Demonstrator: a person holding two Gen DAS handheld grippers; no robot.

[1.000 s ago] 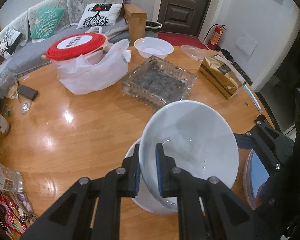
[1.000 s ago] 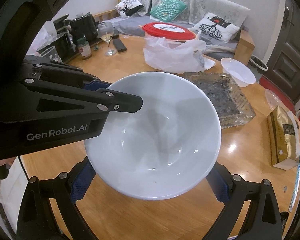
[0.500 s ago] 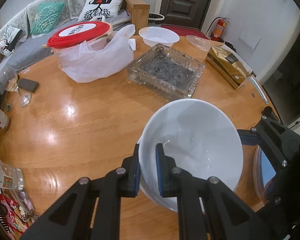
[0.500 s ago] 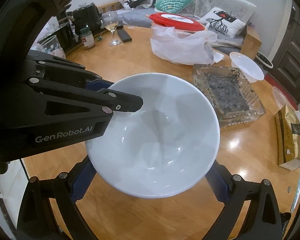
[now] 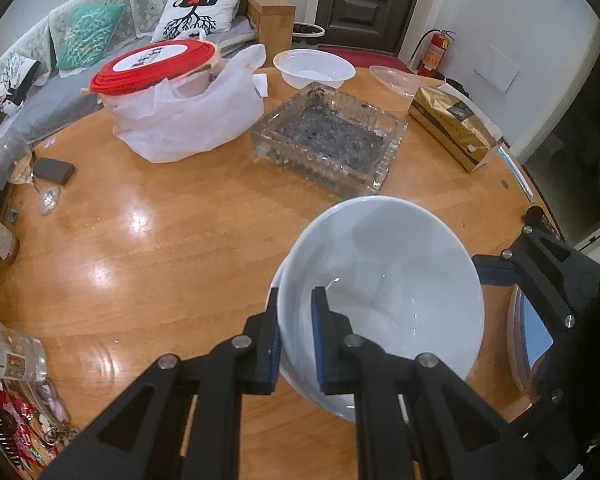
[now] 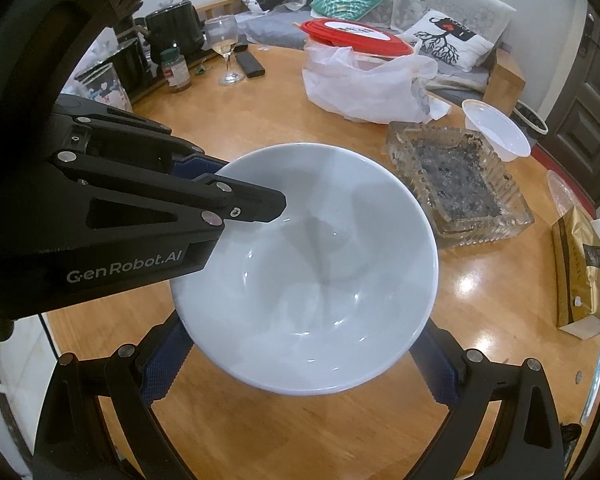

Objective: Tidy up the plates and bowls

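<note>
My left gripper (image 5: 296, 336) is shut on the near rim of a white ceramic bowl (image 5: 384, 292) and holds it above the round wooden table (image 5: 160, 240). A second white rim (image 5: 274, 292) peeks out just below it. In the right wrist view the same bowl (image 6: 312, 280) fills the middle, with the left gripper (image 6: 252, 204) clamped on its left rim. My right gripper (image 6: 300, 364) is open wide, its blue pads (image 6: 164, 364) on either side below the bowl, not gripping it. A blue-and-white plate (image 5: 532, 332) lies at the right edge, partly hidden.
A glass tray (image 5: 328, 144), a white plastic bowl (image 5: 314, 68), a red-lidded tub in a plastic bag (image 5: 180, 104) and a gold packet (image 5: 456, 128) stand on the far table. A wine glass (image 6: 226, 48), jars and a kettle (image 6: 176, 32) line the left side.
The bowl has stayed clamped in the left gripper while both grippers moved together over the table; the tray and tub now appear further off. The right gripper stays open under the bowl.
</note>
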